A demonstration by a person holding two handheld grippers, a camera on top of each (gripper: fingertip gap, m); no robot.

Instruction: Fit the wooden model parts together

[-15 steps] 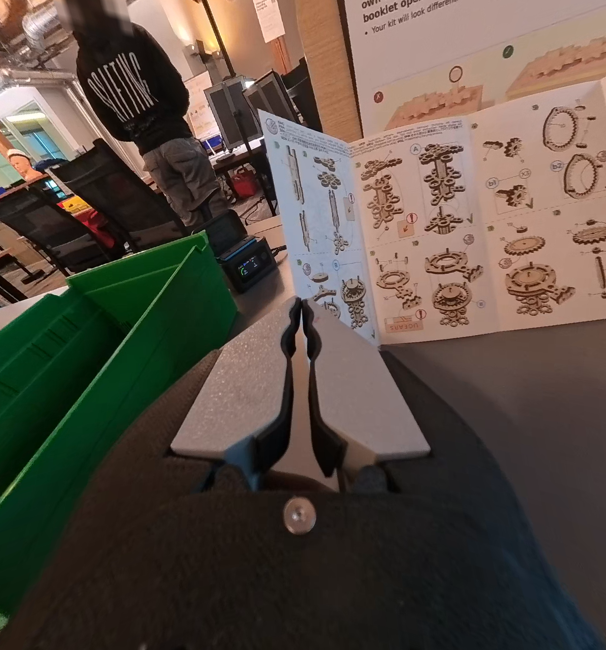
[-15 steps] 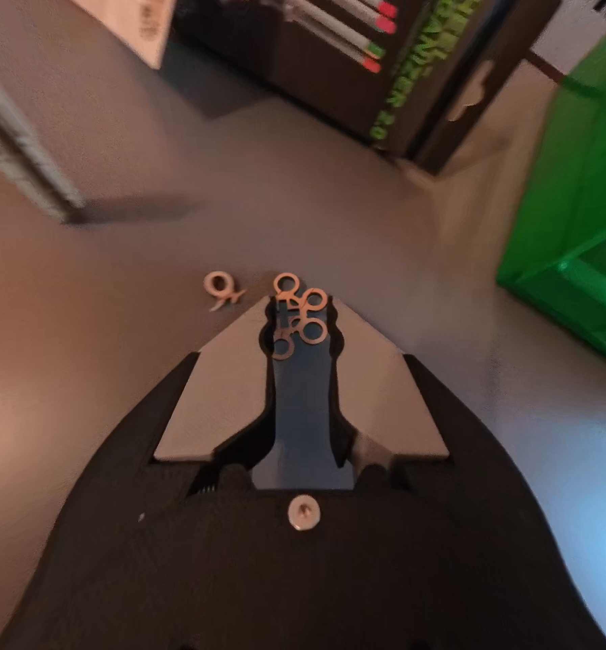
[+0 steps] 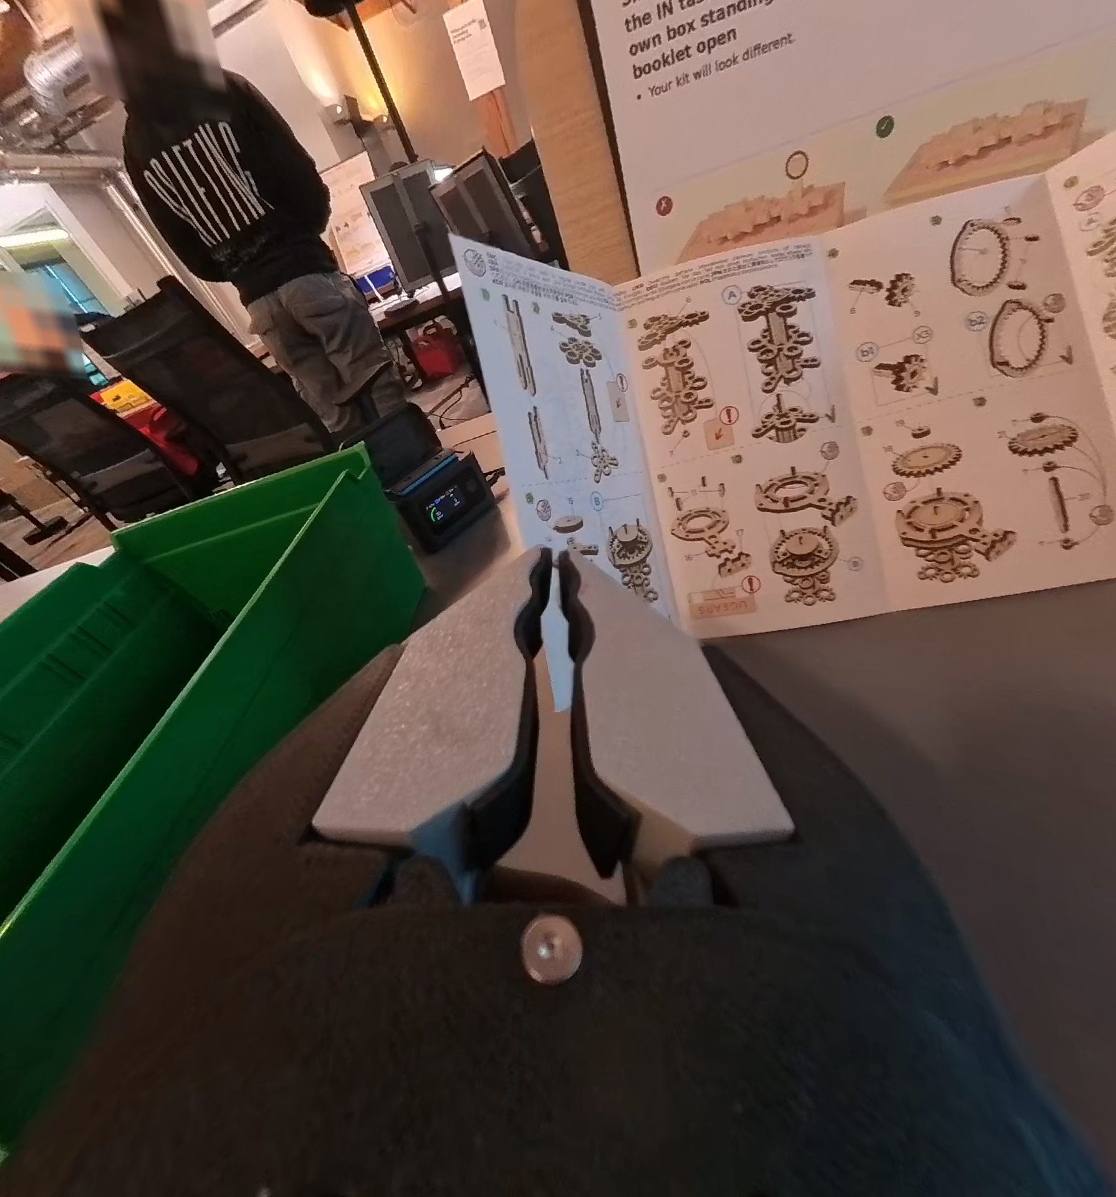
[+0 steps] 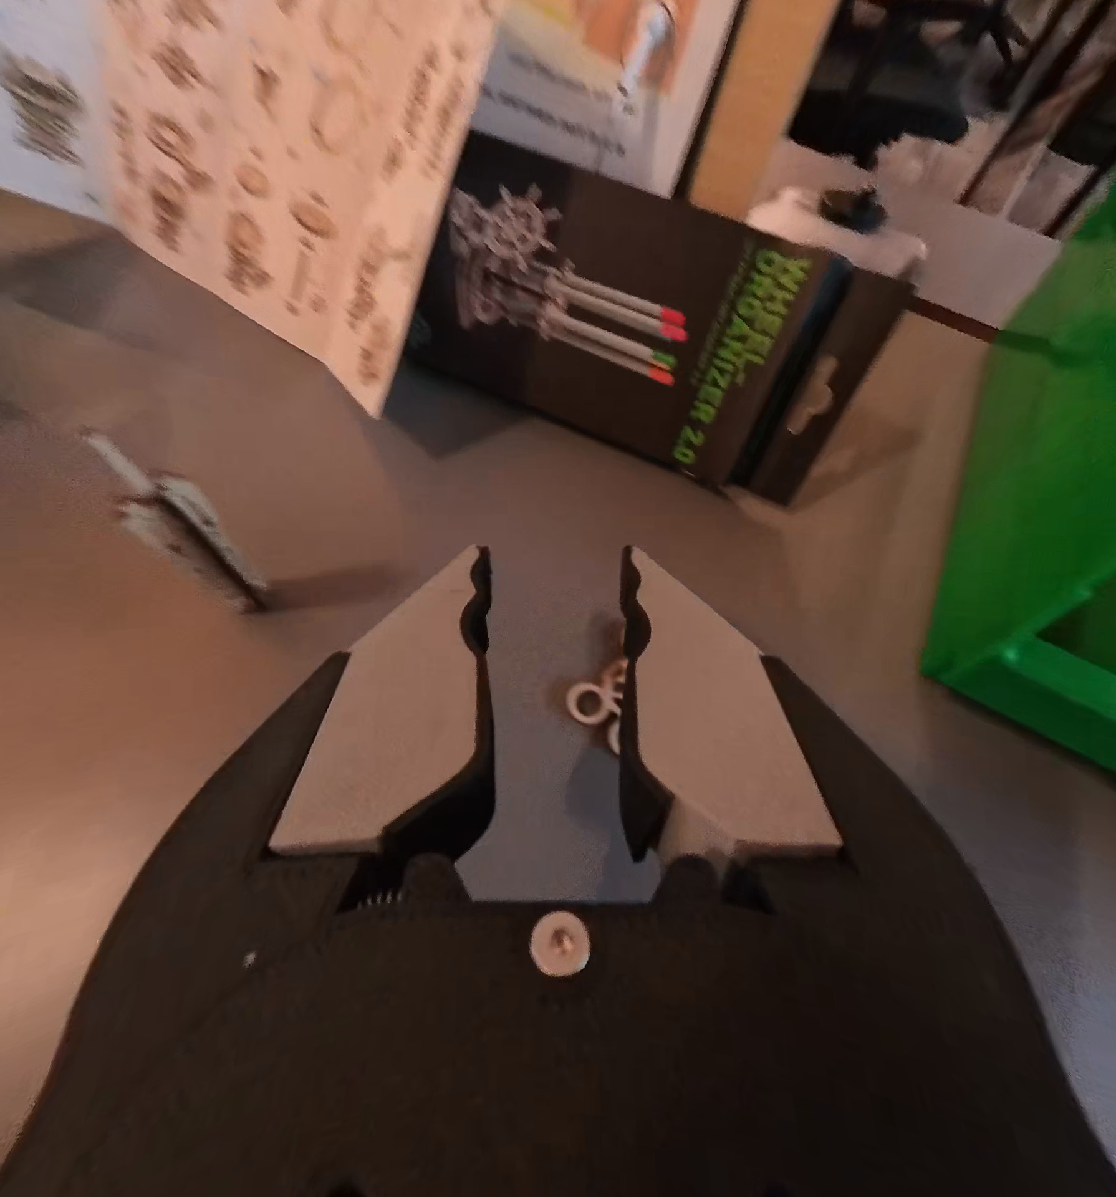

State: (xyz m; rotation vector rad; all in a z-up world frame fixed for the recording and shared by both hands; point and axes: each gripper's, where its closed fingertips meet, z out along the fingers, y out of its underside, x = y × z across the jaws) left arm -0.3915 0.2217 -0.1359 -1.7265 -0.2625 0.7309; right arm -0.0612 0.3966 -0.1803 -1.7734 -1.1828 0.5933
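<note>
A small wooden ring piece is seen at frame centre on the grey table, lying against the inner edge of the right-hand finger of the right gripper, whose jaws are spread with nothing held. Its long axis cannot be told. The left gripper, nearly closed and empty, is aimed at the instruction booklet, beside the green bin.

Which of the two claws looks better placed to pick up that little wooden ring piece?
Probably the right gripper: it is open over the ringed wooden piece, which lies beside its right finger. The left gripper is shut, facing the instruction booklet, with no part in view.
</note>
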